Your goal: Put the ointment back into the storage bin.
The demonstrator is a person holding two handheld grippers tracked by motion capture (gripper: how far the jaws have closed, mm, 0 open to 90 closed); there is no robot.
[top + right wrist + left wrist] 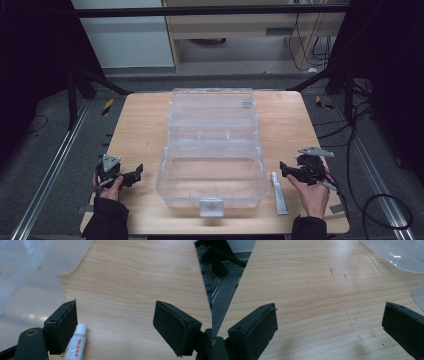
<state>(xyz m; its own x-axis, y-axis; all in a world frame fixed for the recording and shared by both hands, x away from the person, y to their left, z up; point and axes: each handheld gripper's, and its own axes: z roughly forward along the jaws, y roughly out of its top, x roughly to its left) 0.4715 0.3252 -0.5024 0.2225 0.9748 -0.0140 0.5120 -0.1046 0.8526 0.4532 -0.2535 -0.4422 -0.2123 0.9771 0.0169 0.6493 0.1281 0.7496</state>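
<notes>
A clear plastic storage box with its lid folded back stands open in the middle of the wooden table. A small white tube with red print lies on the table just right of the box. My right gripper rests by that tube, jaws open; in the right gripper view the tube lies beside the left jaw, not gripped. My left gripper sits near the table's left front, open, with bare wood between its jaws.
The box's latch faces the front edge. Bare wood lies left of the box and behind my right gripper. Dark frame legs and cables surround the table on the floor.
</notes>
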